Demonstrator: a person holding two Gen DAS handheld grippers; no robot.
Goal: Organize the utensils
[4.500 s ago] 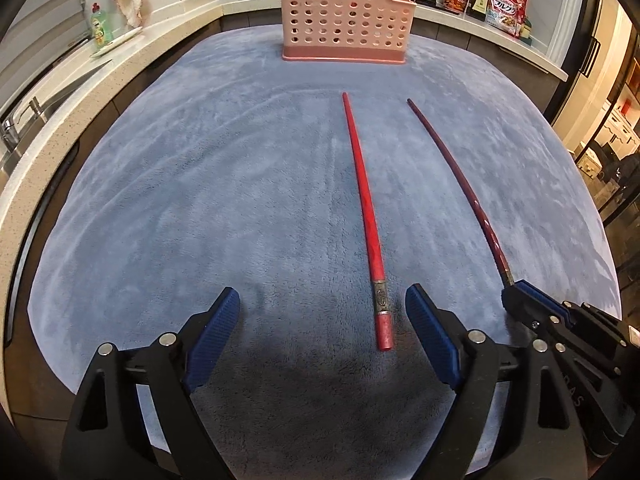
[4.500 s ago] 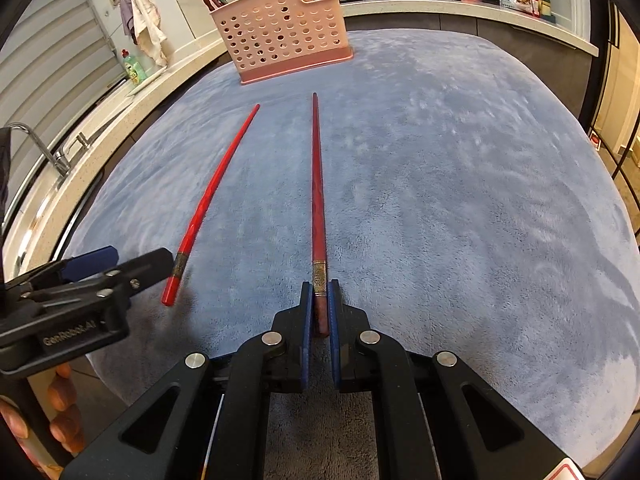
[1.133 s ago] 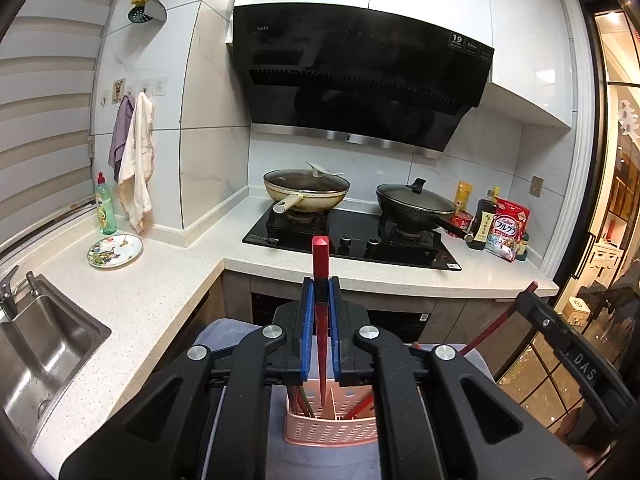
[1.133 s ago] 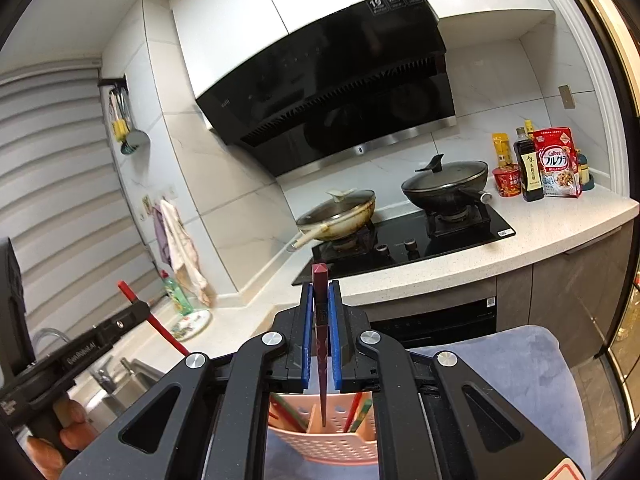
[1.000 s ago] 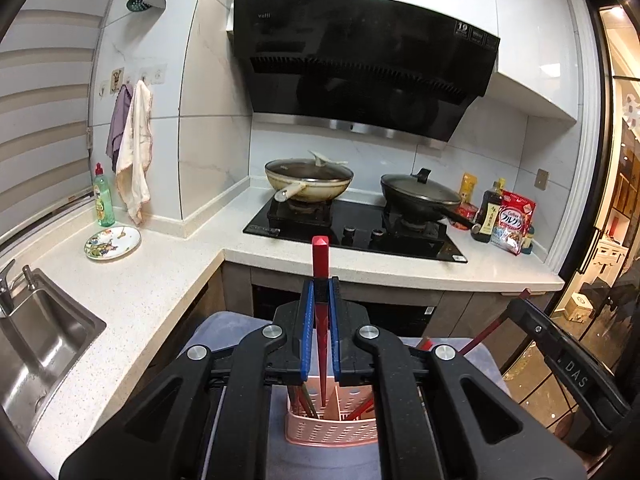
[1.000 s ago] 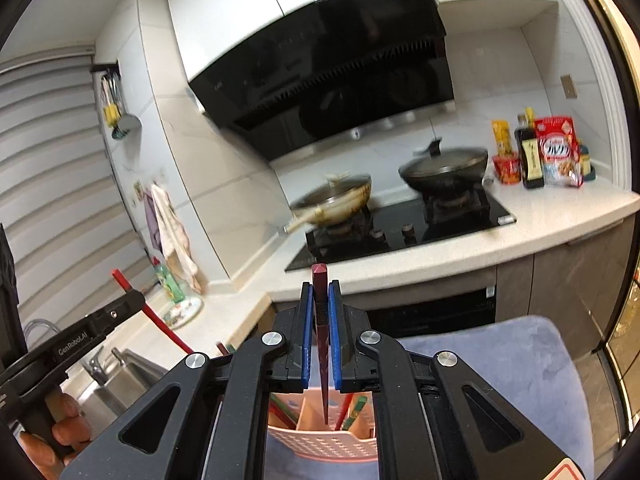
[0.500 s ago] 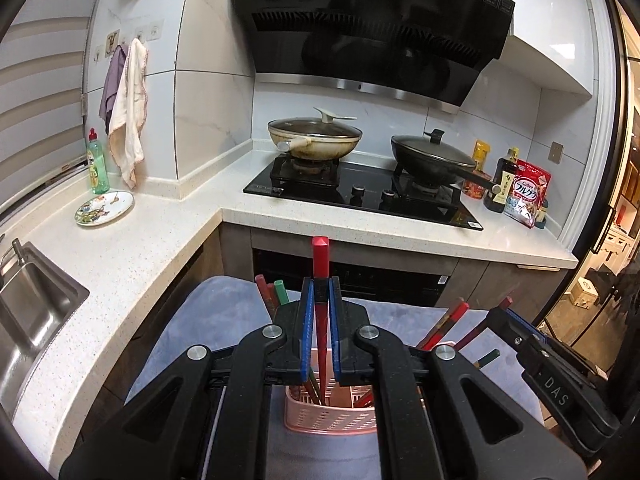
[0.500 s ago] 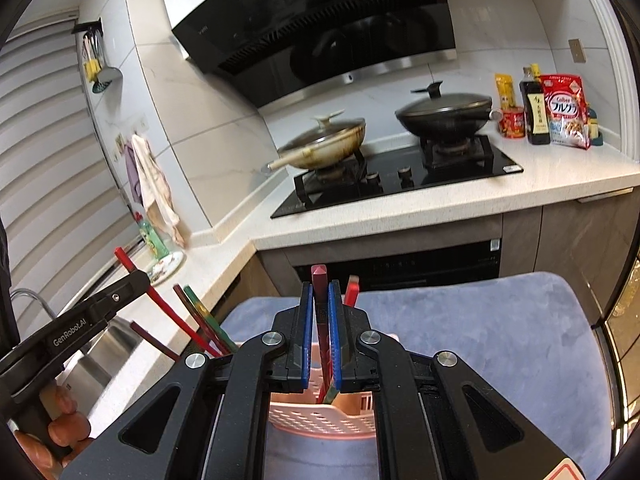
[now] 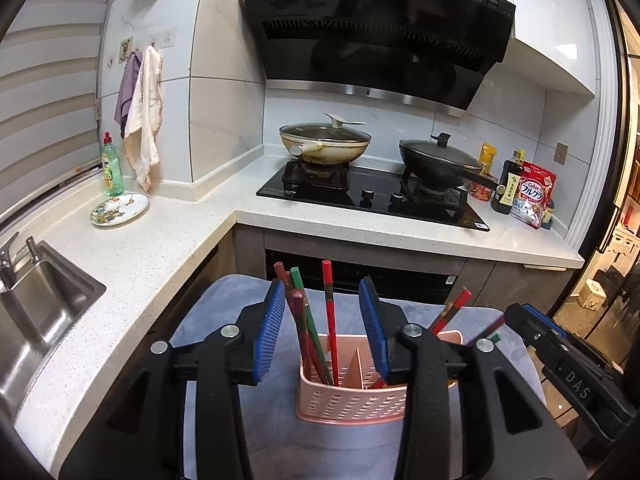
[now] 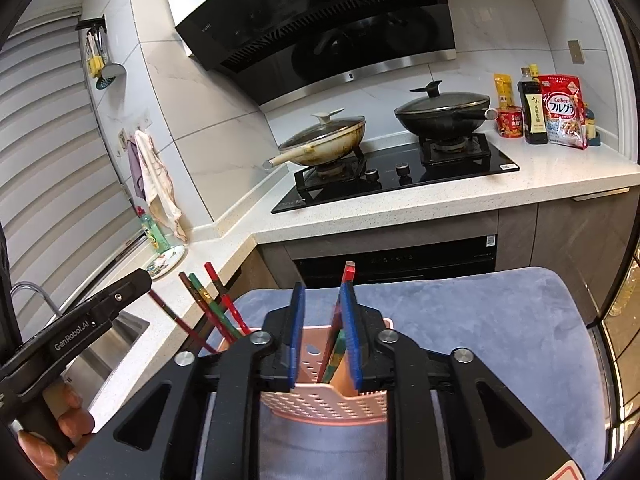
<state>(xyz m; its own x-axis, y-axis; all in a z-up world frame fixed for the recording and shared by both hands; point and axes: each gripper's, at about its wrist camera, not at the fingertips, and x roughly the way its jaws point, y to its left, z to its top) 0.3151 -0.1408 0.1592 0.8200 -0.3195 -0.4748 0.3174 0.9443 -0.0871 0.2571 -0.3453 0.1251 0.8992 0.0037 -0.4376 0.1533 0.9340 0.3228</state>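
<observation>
Fig. Release of two chopsticks into holder, both wrist views. Blue-grey mat [image 10: 480, 320] is covering the work surface w/ kitchen counter [image 9: 168, 232] behind. Pink perforated holder [image 9: 348, 400] is standing upright on the mat, a divider splitting it into compartments.

Left gripper [image 9: 322, 326] is hovering over the holder's left side, fingers spread wide, gripping nothing. Bright red chopstick [image 9: 329, 312] is standing near upright in the left compartment among darker sticks, apart from both pads.

Right gripper [image 10: 322, 336] is over the holder's other side, jaws parted. Dark red chopstick [image 10: 345, 292] is leaning on the right pad [image 10: 347, 320], tip down inside the holder; cannot tell which compartment.

Judgement, for a clean finish: lifting each gripper straight up, jaws kept wide, esp. the right, since dragging sideways risks tipping the leaning stick or the light holder.
</observation>
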